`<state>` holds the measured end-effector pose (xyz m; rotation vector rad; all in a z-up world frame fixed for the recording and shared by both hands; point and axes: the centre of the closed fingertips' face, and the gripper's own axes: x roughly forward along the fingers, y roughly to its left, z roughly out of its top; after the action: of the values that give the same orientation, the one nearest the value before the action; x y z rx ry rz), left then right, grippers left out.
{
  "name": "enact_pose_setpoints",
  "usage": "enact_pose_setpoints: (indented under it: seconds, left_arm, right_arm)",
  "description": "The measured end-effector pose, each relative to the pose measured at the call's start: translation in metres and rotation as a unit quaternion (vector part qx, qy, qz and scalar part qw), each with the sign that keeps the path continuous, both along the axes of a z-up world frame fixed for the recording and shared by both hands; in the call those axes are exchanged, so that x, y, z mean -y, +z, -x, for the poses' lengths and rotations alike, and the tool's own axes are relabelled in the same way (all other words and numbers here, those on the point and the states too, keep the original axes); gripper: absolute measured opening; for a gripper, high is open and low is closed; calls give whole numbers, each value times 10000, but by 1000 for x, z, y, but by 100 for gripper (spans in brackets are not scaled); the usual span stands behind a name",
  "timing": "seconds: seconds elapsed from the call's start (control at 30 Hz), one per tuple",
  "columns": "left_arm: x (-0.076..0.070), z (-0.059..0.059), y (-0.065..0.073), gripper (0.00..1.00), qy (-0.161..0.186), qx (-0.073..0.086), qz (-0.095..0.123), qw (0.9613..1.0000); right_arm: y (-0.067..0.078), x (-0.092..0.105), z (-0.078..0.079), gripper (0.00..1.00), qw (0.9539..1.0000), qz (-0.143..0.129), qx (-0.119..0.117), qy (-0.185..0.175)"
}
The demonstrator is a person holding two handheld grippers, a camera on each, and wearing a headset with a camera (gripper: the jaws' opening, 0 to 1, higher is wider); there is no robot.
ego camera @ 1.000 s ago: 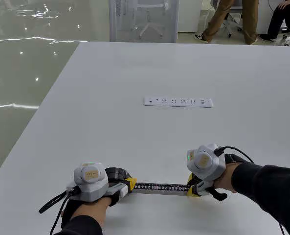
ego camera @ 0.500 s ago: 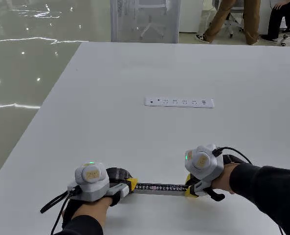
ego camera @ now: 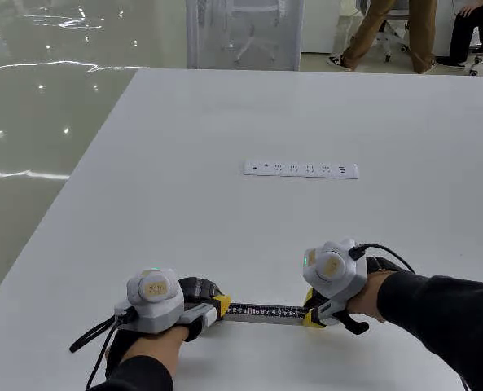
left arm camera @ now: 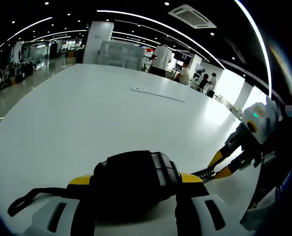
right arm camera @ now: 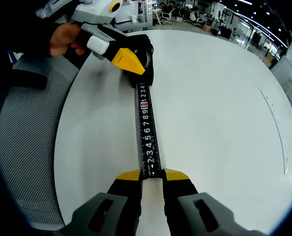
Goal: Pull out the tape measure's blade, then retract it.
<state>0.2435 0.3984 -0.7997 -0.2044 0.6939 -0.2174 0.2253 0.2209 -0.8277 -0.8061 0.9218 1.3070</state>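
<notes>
The left claw point(ego camera: 212, 309) is closed on the black tape measure point(left arm camera: 136, 183), its yellow-tipped jaws pressed against the two sides of the case, which rests on the white table point(ego camera: 306, 114) near the edge closest to the person. From the case the blade point(right arm camera: 146, 129) runs out flat and straight along the table to the right claw point(right arm camera: 151, 175), dark with pale numerals and one red mark partway along. The right claw is clamped on the blade's free end, with its yellow tips nearly together and the strip pinched between them. In the head view the two claws sit low in the picture, apart by the drawn-out length of blade, each held in a hand with a dark sleeve behind it. Farther out on the table, well apart from the tape measure, lies a white power strip point(ego camera: 301, 169). Beyond the table's far edge stand an office chair point(ego camera: 249, 28) and people's legs point(ego camera: 388, 32).
</notes>
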Motion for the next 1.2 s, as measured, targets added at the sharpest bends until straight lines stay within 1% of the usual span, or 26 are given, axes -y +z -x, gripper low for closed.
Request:
enact_pose_setpoints:
  seconds: [0.77, 0.97, 1.2]
  left_arm:
    - [1, 0, 1, 61, 0, -9, -2, 10000]
    - [1, 0, 1, 61, 8, -13, 4, 10000]
    - [1, 0, 1, 61, 2, -14, 1, 10000]
  right_arm:
    - [1, -11, -1, 12, 10000, -68, -17, -8]
    - [1, -15, -3, 12, 9999, -90, 26, 36]
    - [1, -20, -3, 12, 9999, -118, 23, 46]
